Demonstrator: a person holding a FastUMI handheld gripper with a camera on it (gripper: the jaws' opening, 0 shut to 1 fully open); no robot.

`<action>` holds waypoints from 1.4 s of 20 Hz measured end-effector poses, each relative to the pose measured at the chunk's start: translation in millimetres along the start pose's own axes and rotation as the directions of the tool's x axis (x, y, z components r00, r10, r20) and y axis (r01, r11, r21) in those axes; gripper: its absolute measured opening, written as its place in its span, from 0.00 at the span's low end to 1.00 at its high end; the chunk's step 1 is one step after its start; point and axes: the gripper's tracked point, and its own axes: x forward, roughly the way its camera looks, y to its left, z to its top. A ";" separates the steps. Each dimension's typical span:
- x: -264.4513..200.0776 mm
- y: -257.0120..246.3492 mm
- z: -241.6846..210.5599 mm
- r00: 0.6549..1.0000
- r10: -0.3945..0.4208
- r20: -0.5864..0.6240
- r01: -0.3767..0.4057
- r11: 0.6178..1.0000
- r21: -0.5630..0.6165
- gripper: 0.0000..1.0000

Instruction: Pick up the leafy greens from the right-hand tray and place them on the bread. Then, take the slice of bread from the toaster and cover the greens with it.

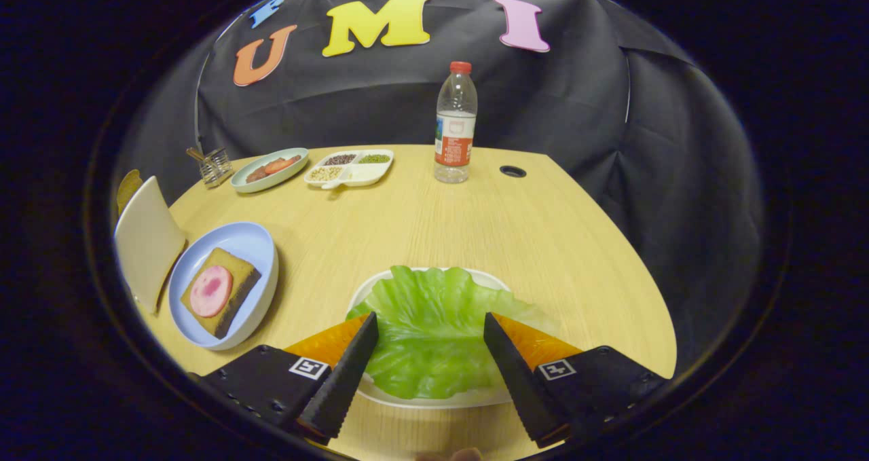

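matt wooden table point(489, 223); clear plastic bottle point(455, 125); serrated black fingers point(353, 373).

Divided tray point(349, 168) contents perhaps beans

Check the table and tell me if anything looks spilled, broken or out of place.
Nothing stands out. The lettuce leaf lies flat on its white plate between the open claw's fingers, the bread with a pink slice sits inside the blue plate, and the water bottle stands upright and capped.
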 end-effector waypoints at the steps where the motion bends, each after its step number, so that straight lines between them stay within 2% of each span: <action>1: 0.9 -1.4 3.2 1.000 0.010 0.014 -0.010 1.000 0.009 0.96; 4: 1.9 -4.8 1.1 1.000 -0.002 0.018 0.002 1.000 -0.006 0.97; 6: 3.7 -11.5 3.4 0.999 -0.026 0.028 0.027 1.000 -0.013 0.61; 9: 5.0 -8.7 1.6 0.999 -0.016 0.043 0.015 1.000 0.006 0.06; 10: 5.3 -9.5 3.2 0.999 -0.015 0.038 0.014 1.000 0.015 0.06; 11: 4.5 -9.3 3.3 0.999 -0.013 0.041 0.011 0.999 0.032 0.01; 15: -5.3 -5.0 13.3 0.997 0.031 0.065 -0.040 0.988 0.146 0.00; 18: -19.8 -4.1 24.4 0.994 0.036 0.101 -0.052 0.985 0.163 0.00; 21: -41.2 10.4 39.3 0.985 0.076 0.153 -0.106 0.974 0.199 0.00; 28: -83.8 65.8 76.2 0.958 0.141 0.251 -0.187 0.968 0.168 0.00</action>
